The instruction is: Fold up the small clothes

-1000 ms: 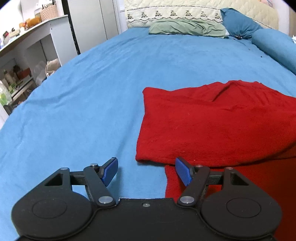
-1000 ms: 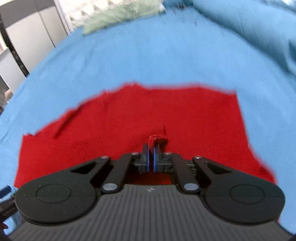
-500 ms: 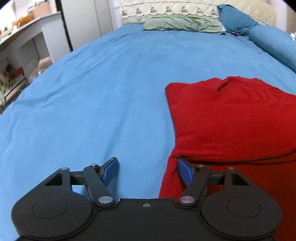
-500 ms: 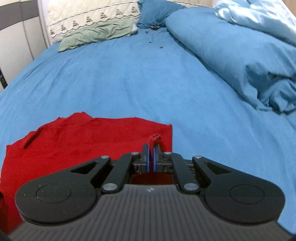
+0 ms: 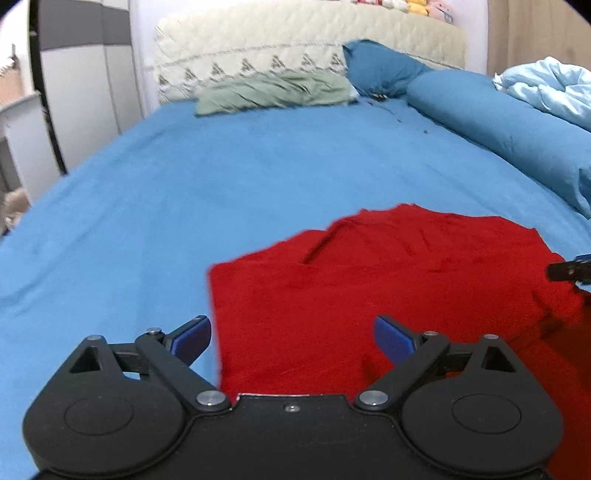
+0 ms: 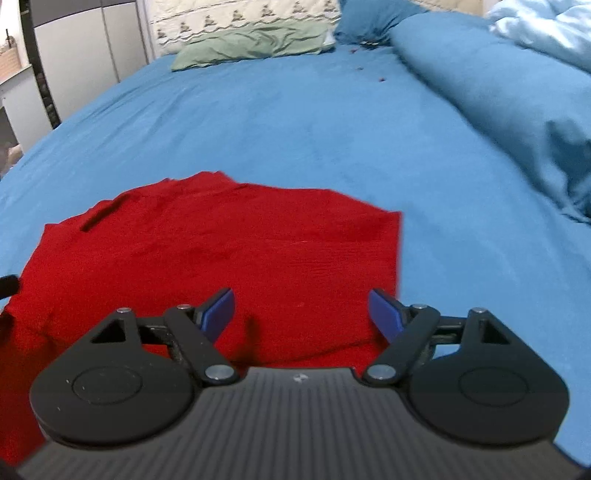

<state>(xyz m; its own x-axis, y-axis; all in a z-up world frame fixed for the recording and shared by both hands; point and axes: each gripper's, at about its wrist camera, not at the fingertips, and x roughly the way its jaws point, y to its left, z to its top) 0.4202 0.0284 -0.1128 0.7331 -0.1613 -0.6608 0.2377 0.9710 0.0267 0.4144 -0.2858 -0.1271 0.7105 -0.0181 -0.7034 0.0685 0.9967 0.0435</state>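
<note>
A red garment (image 5: 388,280) lies folded flat on the blue bed sheet (image 5: 184,206). My left gripper (image 5: 291,338) hovers over its near left edge, jaws opening wide, with cloth below them but nothing pressed by the pads. My right gripper (image 6: 301,314) hangs over the near right part of the red garment (image 6: 221,251); its jaws are opening too, with no cloth pinched between the blue pads. A tip of the right gripper (image 5: 569,271) shows at the right edge of the left wrist view.
A green pillow (image 5: 273,90) and a dark blue pillow (image 5: 380,72) lie at the quilted headboard (image 5: 295,40). A rolled blue duvet (image 6: 498,92) and a pale blue quilt (image 6: 543,29) run along the right. A grey wardrobe (image 5: 85,85) stands left of the bed.
My right gripper has let go of the red cloth it pinched and opened wide. The left jaws have spread wider and moved right, over the garment's edge.
</note>
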